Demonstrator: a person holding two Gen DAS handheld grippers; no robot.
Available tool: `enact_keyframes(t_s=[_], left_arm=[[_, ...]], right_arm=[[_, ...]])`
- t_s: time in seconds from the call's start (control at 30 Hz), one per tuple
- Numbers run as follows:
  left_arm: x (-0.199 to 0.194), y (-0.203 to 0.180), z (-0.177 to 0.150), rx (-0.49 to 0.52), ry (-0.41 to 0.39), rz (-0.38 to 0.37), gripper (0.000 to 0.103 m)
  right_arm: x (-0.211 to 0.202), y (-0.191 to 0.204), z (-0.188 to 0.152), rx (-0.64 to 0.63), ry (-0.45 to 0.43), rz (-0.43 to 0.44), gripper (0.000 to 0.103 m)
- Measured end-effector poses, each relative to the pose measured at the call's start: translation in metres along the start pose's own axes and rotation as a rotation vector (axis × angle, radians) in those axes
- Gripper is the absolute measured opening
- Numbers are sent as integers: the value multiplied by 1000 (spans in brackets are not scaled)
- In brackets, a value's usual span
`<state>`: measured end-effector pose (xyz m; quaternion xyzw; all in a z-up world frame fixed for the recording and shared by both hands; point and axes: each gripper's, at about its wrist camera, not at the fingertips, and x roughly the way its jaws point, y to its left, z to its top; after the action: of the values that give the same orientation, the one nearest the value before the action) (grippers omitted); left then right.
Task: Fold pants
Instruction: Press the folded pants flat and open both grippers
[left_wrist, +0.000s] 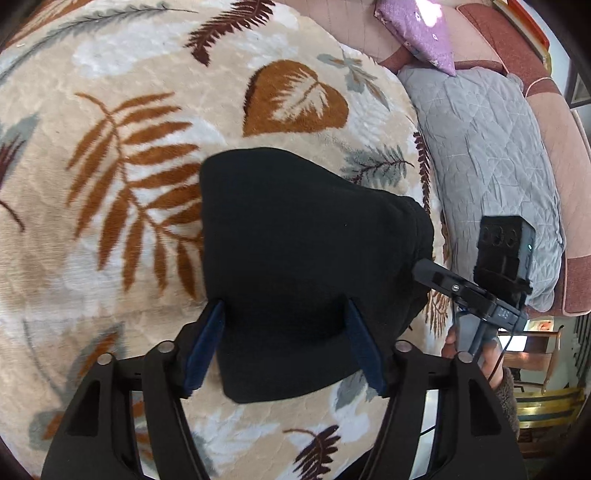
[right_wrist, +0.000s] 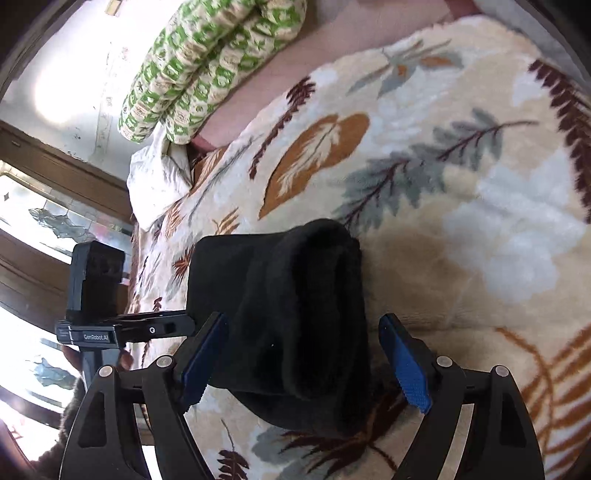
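Black fleece pants (left_wrist: 306, 258), folded bundle, lie between and ahead of both fingers; left gripper (left_wrist: 286, 343) nearer, right gripper (right_wrist: 306, 362) alongside; both wide, holding nothing.

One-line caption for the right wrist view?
Right gripper open above folded black pants on a leaf-print blanket.

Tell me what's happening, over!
Left gripper open, right gripper open. Black pants folded on leaf blanket, not gripped. Nothing in the way.

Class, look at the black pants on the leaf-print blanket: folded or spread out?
Folded. The black pants lie as a compact bundle on the blanket, with doubled layers rolled over at one edge.
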<state>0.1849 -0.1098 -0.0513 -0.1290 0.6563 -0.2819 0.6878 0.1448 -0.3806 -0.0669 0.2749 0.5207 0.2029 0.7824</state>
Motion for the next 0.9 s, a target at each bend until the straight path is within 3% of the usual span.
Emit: enact_keyframes(t_s=[0.2,0.27,0.33,0.47,0.67,0.9], left_arm=[[8,6,-4,-45,-72,-64,72],[5,7,-9,-40,-101,-82,45],[2,6,-13,-42,-124,-95,36],[-9,3,-17,-53,-160,-101,26],[-45,8,-29,-33,-185,-105,26],[-118,70,-48,-101,-283,-18,26]], right_arm=[[10,-17,0,2,27,49,81],[11,-23,-2,8,29,40,52],[12,-31,-5,49,47,73,35],[4,-18,-12,30,-7,40,31],[-14,17,-22,9,-47,50,30],[32,99,-33,-56,-2,94,29]])
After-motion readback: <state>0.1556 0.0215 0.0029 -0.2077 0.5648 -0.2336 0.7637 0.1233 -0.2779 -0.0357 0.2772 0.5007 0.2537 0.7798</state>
